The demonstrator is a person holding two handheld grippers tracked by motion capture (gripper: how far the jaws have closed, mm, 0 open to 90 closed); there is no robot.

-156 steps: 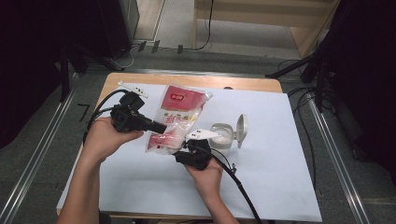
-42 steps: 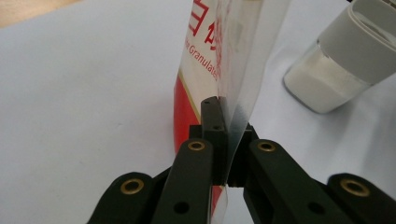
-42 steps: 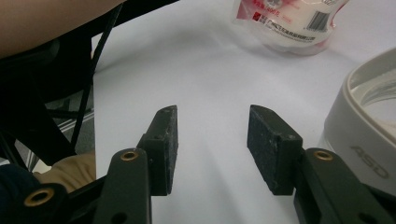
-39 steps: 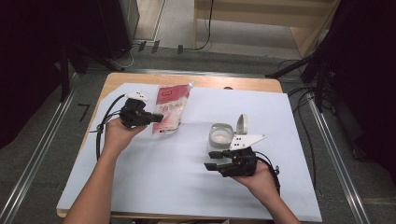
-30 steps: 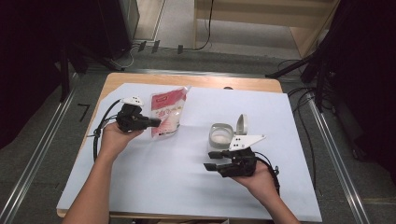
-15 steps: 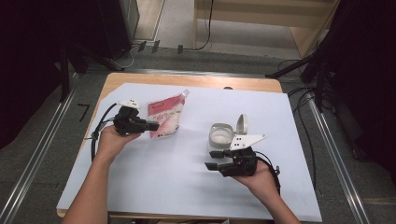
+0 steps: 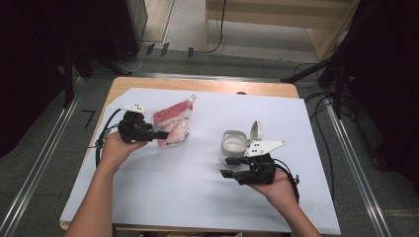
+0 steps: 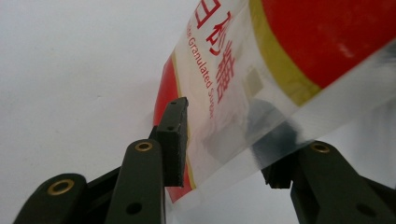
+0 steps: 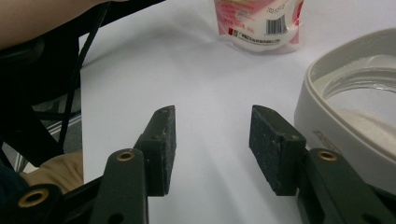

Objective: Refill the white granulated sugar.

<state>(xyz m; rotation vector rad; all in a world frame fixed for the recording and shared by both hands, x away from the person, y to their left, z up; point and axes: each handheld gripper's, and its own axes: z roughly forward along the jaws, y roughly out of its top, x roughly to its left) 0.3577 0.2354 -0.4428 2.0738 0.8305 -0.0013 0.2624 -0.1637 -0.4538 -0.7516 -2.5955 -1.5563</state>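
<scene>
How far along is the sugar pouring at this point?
Done: the container holds white sugar, lid up. In hand: the left claw has just been opening around the sugar bag's edge, bag back on the table. The right claw is open, empty. Left: closing the lid.

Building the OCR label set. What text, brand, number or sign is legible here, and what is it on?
"Granulated Sugar", red print down the clear side of the sugar pouch, left gripper view.
Large red characters above it on the pouch: cropped, unreadable.
Barcode label with small print on the pouch's end, right gripper view: too small.
Embossed mark on the white container rim: too blurred.
</scene>
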